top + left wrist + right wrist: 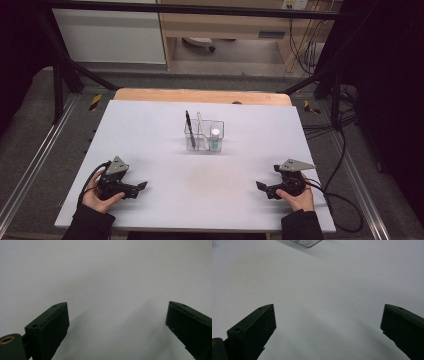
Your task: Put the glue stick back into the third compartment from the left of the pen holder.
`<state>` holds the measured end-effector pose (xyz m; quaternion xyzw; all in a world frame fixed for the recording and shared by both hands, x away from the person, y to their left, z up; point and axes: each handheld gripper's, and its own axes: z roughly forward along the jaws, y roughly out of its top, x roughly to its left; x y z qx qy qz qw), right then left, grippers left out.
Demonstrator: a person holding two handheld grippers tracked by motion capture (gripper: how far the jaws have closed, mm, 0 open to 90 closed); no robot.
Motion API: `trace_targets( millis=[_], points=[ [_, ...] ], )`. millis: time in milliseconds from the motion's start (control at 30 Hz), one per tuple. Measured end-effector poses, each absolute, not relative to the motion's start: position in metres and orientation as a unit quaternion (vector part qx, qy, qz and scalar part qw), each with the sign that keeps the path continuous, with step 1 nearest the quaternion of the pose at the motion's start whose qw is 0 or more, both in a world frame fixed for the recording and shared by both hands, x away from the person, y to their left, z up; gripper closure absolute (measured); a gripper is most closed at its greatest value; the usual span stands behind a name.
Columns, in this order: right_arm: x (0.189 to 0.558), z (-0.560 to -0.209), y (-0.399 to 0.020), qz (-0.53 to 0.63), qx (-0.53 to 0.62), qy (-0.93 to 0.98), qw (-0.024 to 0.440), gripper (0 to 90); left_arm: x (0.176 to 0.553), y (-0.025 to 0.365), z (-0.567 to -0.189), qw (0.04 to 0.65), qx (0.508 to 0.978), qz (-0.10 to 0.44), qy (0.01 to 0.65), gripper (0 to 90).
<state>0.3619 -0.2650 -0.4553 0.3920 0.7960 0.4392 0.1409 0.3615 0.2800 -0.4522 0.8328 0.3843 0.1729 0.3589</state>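
White board [200, 170] covers the table, with a clear bin [204, 135] standing upright toward its far middle. Inside the bin, a black pen [189, 128] leans in the left compartment and a small white-capped bottle [215, 138] sits in the right one. Well nearer than the bin and off to its left, the left gripper [141, 186] rests low over the board, jaws spread wide and empty. Opposite it, near and right of the bin, the right gripper [260, 186] does likewise, also wide open, gripping nothing.
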Motion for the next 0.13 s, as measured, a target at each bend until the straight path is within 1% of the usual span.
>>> trace_targets(
  millis=[133],
  points=[
    [0.3617, -0.4548, -0.267, 0.44, 0.394, 0.794, 0.141, 0.5, 0.3617, 0.2788, -0.4528, 0.358, 0.835, 0.171, 0.382, 4.6]
  ],
)
